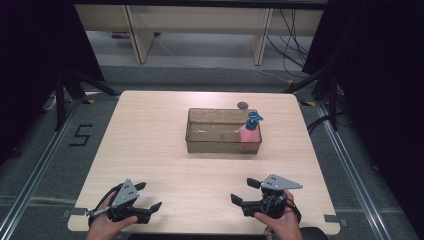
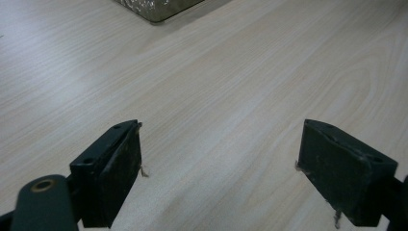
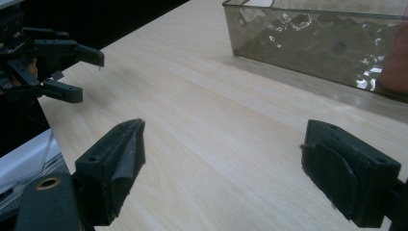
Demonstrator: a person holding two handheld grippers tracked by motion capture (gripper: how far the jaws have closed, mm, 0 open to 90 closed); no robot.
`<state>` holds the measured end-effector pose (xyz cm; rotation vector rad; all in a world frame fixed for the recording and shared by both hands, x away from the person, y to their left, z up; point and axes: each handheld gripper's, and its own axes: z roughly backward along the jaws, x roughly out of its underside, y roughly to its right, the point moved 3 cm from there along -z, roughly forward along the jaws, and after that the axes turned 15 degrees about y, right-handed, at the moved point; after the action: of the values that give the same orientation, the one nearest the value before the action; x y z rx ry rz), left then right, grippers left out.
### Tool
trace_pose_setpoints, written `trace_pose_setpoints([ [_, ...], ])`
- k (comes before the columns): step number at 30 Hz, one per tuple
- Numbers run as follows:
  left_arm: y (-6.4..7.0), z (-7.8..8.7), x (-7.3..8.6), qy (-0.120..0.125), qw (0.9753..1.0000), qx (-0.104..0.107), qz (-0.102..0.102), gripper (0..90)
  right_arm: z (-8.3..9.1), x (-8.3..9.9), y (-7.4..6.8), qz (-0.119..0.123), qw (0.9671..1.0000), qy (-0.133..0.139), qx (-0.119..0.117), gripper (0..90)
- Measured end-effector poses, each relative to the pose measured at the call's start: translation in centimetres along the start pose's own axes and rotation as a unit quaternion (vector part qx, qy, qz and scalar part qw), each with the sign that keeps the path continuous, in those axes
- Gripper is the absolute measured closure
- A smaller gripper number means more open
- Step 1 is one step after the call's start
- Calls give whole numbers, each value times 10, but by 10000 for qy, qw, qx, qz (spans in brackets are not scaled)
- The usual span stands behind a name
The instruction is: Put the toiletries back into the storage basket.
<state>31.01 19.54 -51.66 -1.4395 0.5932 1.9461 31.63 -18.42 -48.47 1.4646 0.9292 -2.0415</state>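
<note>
A smoky clear plastic bin [image 1: 215, 142] sits on the wooden table a little right of centre. A pink bottle [image 1: 248, 135] with a blue pump top stands upright inside its right end. My left gripper [image 1: 150, 195] is open at the table's near left edge, with nothing between its jaws. My right gripper [image 1: 242, 190] is open at the near right, also empty. The left gripper view has its open jaws [image 2: 219, 159] over bare wood and a bin corner [image 2: 154, 7] far ahead. The right gripper view has its open jaws [image 3: 223, 154], the bin wall [image 3: 312, 43], the pink bottle [image 3: 397, 62] and the left gripper [image 3: 89, 77].
A small dark round object [image 1: 243, 105] lies on the table just behind the bin. Bare tabletop [image 1: 150, 135] stretches between the grippers and the bin. A black "5" mark [image 1: 80, 135] is on the floor to the left; cables and furniture legs stand beyond the far edge.
</note>
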Motion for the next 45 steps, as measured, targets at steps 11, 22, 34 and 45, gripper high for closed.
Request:
trace_pose_setpoints([
  [11,0,0,0,-15,10000,15,-8,149,1,8,-6,34,9997,-183,-163,158],
  [22,0,0,0,-21,10000,12,-7,149,3,14,-17,28,9992,-360,-197,158],
  [34,0,0,0,-5,10000,-1,-15,149,1,21,-25,-51,9981,-572,-212,158],
  [45,0,0,0,-7,10000,-4,-15,149,-1,27,-26,305,9966,-726,-240,158],
])
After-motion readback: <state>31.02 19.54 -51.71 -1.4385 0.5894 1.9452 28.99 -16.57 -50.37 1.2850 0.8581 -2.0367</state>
